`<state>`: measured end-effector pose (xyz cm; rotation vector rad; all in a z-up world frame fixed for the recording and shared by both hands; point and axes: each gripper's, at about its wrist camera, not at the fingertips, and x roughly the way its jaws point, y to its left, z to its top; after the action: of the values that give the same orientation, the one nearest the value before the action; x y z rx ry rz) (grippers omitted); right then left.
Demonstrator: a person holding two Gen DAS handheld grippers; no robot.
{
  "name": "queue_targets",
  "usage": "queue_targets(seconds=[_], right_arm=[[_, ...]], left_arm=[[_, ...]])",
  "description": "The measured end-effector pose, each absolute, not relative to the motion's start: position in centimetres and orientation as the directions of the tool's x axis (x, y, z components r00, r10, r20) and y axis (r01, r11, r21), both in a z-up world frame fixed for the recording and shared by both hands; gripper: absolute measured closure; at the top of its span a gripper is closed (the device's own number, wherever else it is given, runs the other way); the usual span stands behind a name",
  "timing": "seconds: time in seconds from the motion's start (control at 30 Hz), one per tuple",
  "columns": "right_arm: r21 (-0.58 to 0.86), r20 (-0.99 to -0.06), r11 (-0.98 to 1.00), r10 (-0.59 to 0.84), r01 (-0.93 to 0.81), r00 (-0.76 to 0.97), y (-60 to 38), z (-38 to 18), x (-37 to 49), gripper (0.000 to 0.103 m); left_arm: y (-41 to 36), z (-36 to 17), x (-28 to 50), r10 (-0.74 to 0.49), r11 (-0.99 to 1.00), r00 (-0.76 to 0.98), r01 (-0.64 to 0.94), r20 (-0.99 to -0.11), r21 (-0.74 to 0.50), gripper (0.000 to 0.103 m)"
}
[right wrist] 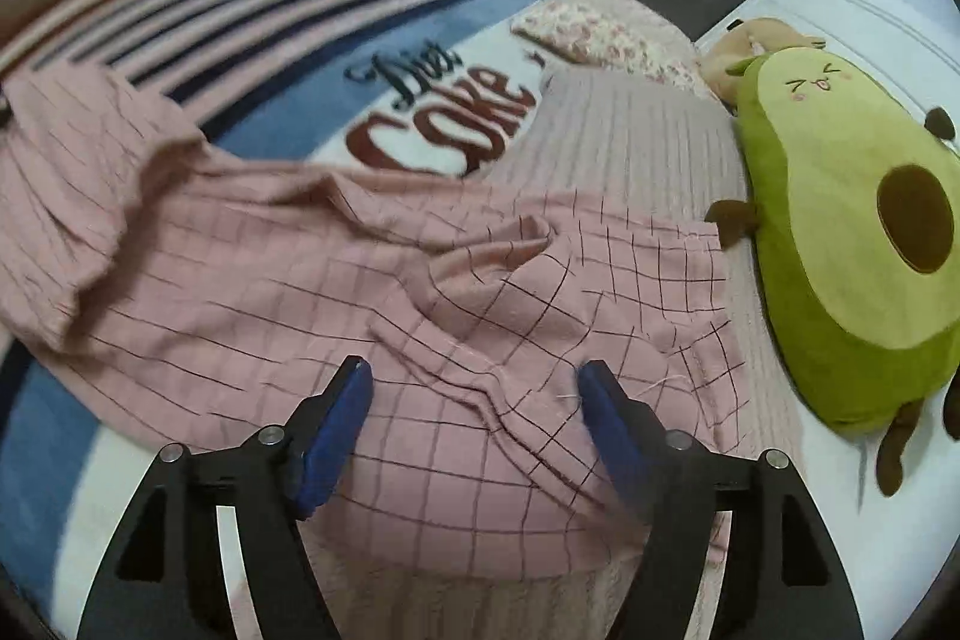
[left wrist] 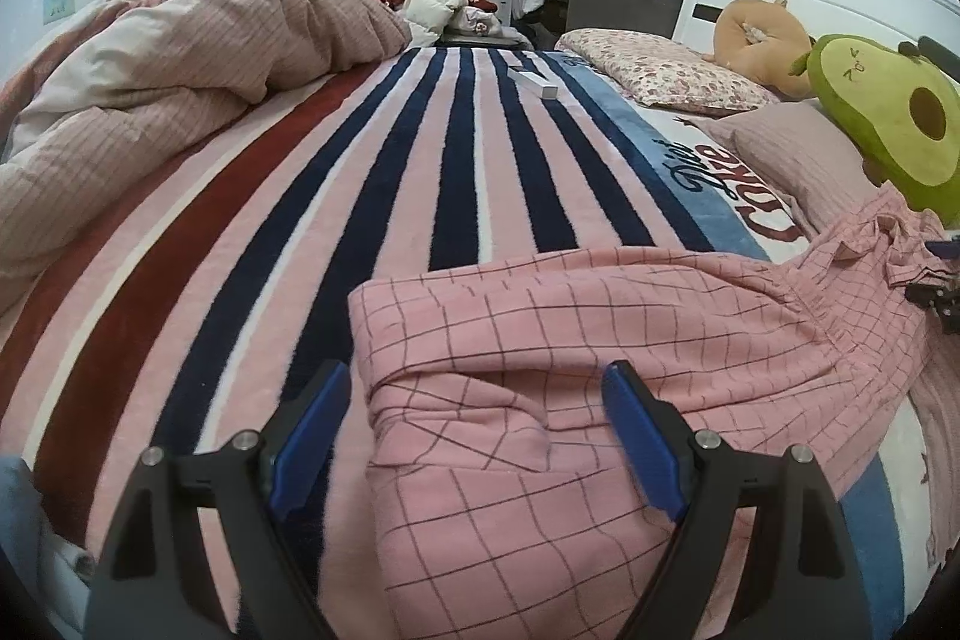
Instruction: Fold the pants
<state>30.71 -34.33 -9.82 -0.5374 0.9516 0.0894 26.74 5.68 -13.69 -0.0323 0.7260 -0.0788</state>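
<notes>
We have the pants (left wrist: 600, 316) lying across the striped blanket (left wrist: 336, 220), spread sideways just on the near side of its "Diet Coke" lettering (right wrist: 438, 118), with 1 end bunched up against the avocado plush (right wrist: 852, 232) and a ribbed pillow (right wrist: 630, 136) beside that lettering. Our left gripper (left wrist: 477, 400) hangs over the other end with both blue fingers (left wrist: 642, 436) spread wide, straddling a puckered fold and gripping nothing. Our right gripper (right wrist: 474, 394) is likewise splayed open above a ridge of creases near the plush, nothing pinched between its pads. We judge the fabric to be thin, soft and light: it drapes, wrinkles freely and will sag wherever we do not support it, so lifting from 1 point would just drag it into a heap. It looks unlikely to slip on the fleecy blanket. We would take it at 2 points along an edge, pinching through both layers at a hem or at the waistband, which we cannot place with certainty.
</notes>
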Motion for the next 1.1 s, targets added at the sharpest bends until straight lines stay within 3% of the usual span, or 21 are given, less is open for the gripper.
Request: queue_targets(seconds=[0.13,0.2,0.23,0.33,0.47,0.53,0.67,0.87,1.0,1.03,1.07,1.1], right_arm=[[-0.521,-0.731,0.816,-0.275,-0.251,0.624,-34.4,-10.0,31.2,0.042],[-0.578,-0.689,0.788,-0.331,-0.213,0.645,-34.6,-9.7,31.5,0.092],[-0.590,-0.678,0.783,-0.346,-0.199,0.648,-34.8,-9.5,31.7,0.100],[-0.557,-0.674,0.815,-0.334,-0.157,0.659,-36.1,-8.2,32.8,0.099],[-0.572,-0.604,0.819,-0.383,-0.045,0.699,-37.9,-6.2,34.3,0.099],[-0.550,-0.611,0.835,-0.392,-0.013,0.688,-38.9,-5.9,35.3,0.092],[-0.546,-0.594,0.835,-0.445,0.071,0.670,-41.0,-5.6,37.1,0.067],[-0.408,-0.633,0.907,-0.362,0.103,0.684,-43.3,-4.2,36.2,0.064],[-0.239,-0.691,0.969,-0.124,-0.064,0.713,-41.2,-3.9,33.6,0.066],[-0.197,-0.718,0.973,-0.060,-0.121,0.693,-40.4,-4.2,33.3,0.069],[-0.159,-0.754,0.972,-0.006,-0.173,0.657,-39.6,-4.8,33.3,0.083],[-0.136,-0.787,0.967,0.028,-0.217,0.616,-38.8,-5.5,33.4,0.089]], left_arm=[[5.2,-13.3,26.4,-0.095,0.995,0.760,0.080,-0.643,-0.051,0.020],[4.9,-13.1,26.2,-0.095,0.995,0.766,0.087,-0.636,-0.044,0.020],[4.8,-13.1,26.1,-0.094,0.995,0.769,0.089,-0.633,-0.039,0.020],[4.7,-13.0,26.1,-0.095,0.995,0.772,0.091,-0.628,-0.040,0.020],[4.8,-13.1,26.3,-0.092,0.995,0.770,0.086,-0.632,-0.040,0.020],[4.9,-13.2,26.3,-0.082,0.996,0.769,0.079,-0.634,-0.034,0.020],[5.0,-13.1,26.3,-0.077,0.997,0.771,0.070,-0.632,-0.035,0.020],[5.1,-13.2,26.2,-0.073,0.997,0.771,0.068,-0.632,-0.033,0.020],[5.1,-13.2,26.3,-0.077,0.997,0.772,0.067,-0.631,-0.039,0.020],[5.1,-13.2,26.3,-0.078,0.997,0.772,0.067,-0.631,-0.041,0.020],[5.2,-13.2,26.3,-0.078,0.997,0.772,0.066,-0.631,-0.043,0.020],[5.2,-13.2,26.3,-0.079,0.997,0.773,0.066,-0.630,-0.044,0.020]])
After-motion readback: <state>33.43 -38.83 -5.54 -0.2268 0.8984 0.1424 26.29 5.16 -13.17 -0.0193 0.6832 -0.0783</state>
